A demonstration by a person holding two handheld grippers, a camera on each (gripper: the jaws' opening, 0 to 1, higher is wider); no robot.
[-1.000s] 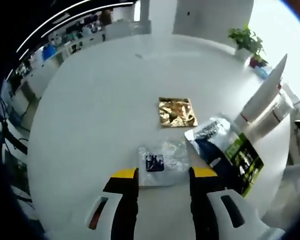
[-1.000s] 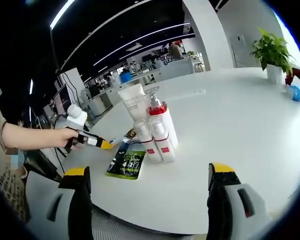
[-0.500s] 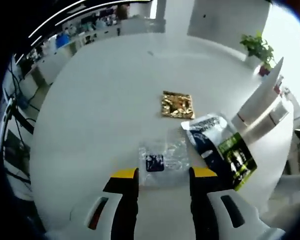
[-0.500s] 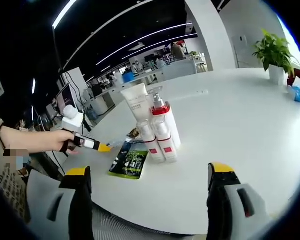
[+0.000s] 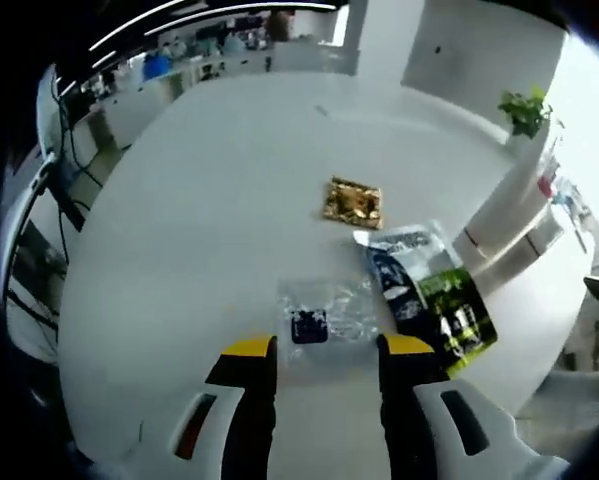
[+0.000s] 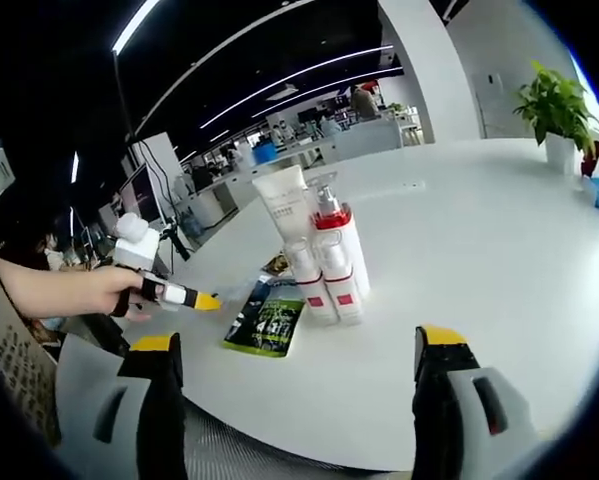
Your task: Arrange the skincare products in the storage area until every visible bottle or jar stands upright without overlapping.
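In the right gripper view a group of skincare products stands upright and close together on the white table [image 6: 499, 250]: a white tube [image 6: 283, 203], a pump bottle with a red collar [image 6: 336, 232] and two small bottles [image 6: 309, 282]. My right gripper [image 6: 299, 345] is open and well short of them. In the left gripper view a clear sachet with a dark label [image 5: 324, 320] lies flat just beyond my open left gripper [image 5: 328, 347]. A dark blue and green pouch [image 5: 431, 296] and a gold sachet [image 5: 353, 202] lie flat further on. The bottles [image 5: 507, 238] show at the right.
A person's hand [image 6: 89, 290] holds the left gripper [image 6: 194, 298] left of the green pouch [image 6: 269, 322]. A potted plant [image 6: 557, 105] stands at the table's far right. Desks and monitors [image 6: 139, 195] lie beyond the table's edge.
The left gripper view has pulled back and swung, so the sachets and bottles sit further right in it. The right gripper view has barely shifted. Both grippers stay open.
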